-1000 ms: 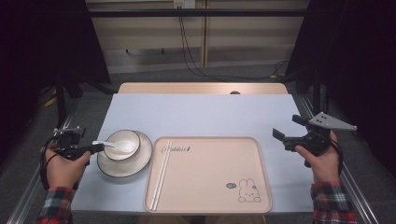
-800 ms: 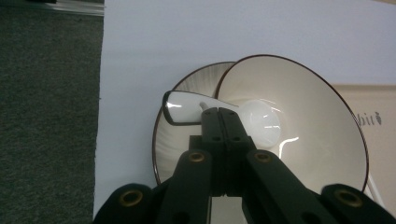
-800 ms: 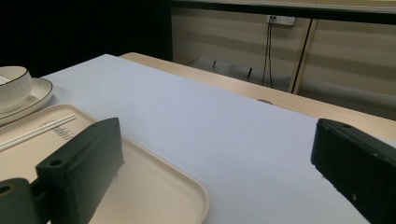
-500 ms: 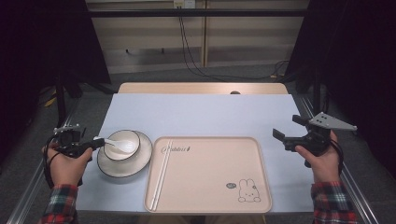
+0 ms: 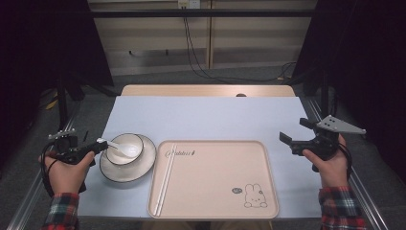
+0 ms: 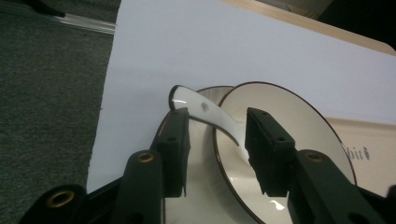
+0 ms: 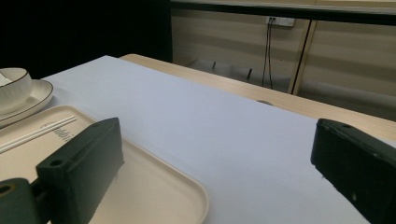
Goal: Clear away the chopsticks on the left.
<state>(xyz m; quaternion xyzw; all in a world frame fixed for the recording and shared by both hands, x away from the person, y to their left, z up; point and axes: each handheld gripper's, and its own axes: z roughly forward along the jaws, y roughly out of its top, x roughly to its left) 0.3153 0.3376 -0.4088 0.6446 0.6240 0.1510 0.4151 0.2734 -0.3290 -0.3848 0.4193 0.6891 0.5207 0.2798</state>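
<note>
On the tabletop (image 5: 206, 117), near its left edge, the bowl (image 5: 125, 147) sits on its plate (image 5: 139, 167), the spoon (image 6: 212, 116) resting inside. My left gripper (image 6: 217, 140) has just been opening, fingers released around the handle; pulling away crookedly could flip it out. Right gripper (image 5: 299, 139) hangs open.

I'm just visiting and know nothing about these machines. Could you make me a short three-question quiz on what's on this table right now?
1. True or false: the left gripper is clamped tight on the spoon.
2. Where do the chopsticks lie? A) in the bowl B) on the tray C) on the bare table
3. What does the bowl stand on?

Key:
1. False. The jaws have just been opening; the spoon handle lies between them with a gap on each side.
2. B, along the left side of the tray.
3. A plate with a dark rim, left of the tray.
</note>
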